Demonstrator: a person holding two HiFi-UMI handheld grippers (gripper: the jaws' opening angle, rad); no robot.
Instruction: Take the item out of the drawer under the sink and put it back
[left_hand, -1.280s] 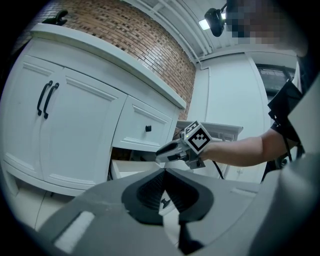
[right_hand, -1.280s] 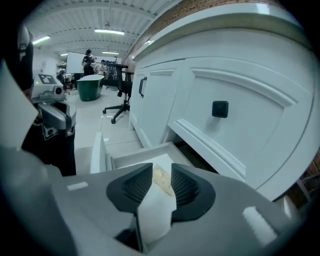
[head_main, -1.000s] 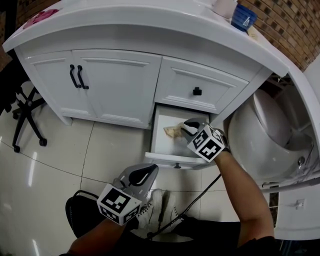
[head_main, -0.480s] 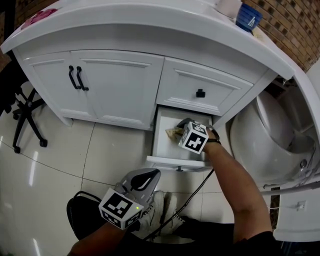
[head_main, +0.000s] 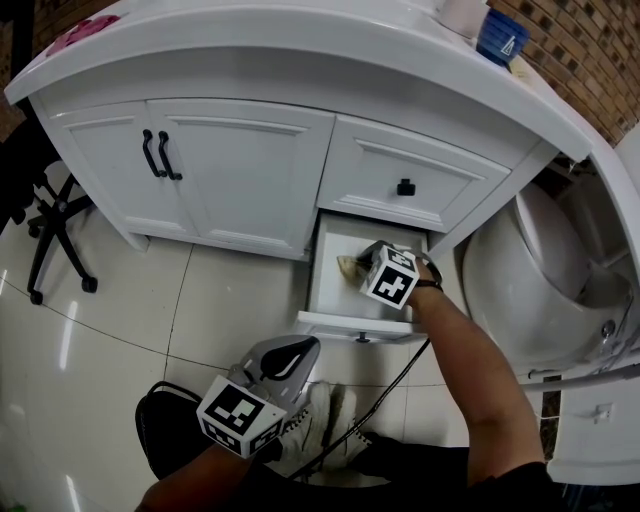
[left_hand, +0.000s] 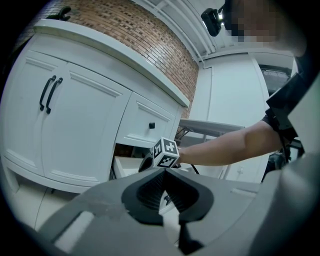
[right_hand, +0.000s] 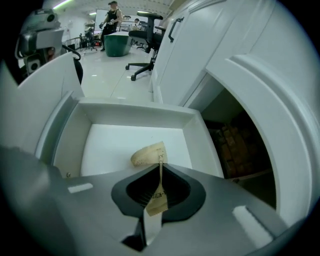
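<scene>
My right hand-held gripper (right_hand: 160, 167) has dropped from over the drawer (right_hand: 135, 116) front down inside it. Its jaws, thrown wide a moment ago, are closing onto the near end of the tan packet (right_hand: 147, 155), so I judge the take-out is starting. The packet stands on edge on the drawer floor, its long axis running away from the jaws toward the back wall. My left hand-held gripper (left_hand: 164, 172) waits with jaws together, holding nothing.

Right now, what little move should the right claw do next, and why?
Probably finish the squeeze, then lift slowly straight up. The right claw is closing with the tan sachet caught edge-on between its pads, while the sachet's far end lies on the floor of the open drawer. A straight lift should clear the drawer walls without dragging the sachet.
</scene>
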